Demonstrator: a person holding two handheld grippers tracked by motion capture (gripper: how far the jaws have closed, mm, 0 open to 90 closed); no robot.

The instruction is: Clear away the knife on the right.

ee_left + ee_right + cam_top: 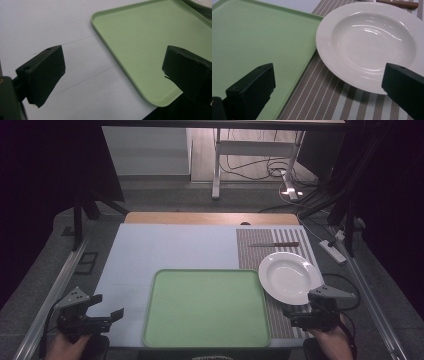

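Observation:
A green tray (165, 330) lies empty at the front middle of the table; its near corner (130, 37) shows between my left gripper's jaws and its rim (249, 37) shows in the right gripper view. A white deep plate (288, 276) (369, 42) rests on a striped placemat (257, 250) (332, 100) right of the tray. A knife with a wooden handle (275, 244) (398, 3) lies behind the plate. My left gripper (111, 310) (112, 75) is open at the front left, over the white table cover. My right gripper (295, 312) (328, 90) is open just in front of the plate.
A pale table cover (165, 250) (37, 25) spreads left and behind the tray. The wooden table edge (210, 218) runs along the back. Beyond it stand desk legs (216, 165) with cables (275, 170) on the floor. Metal rails (55, 290) flank the table.

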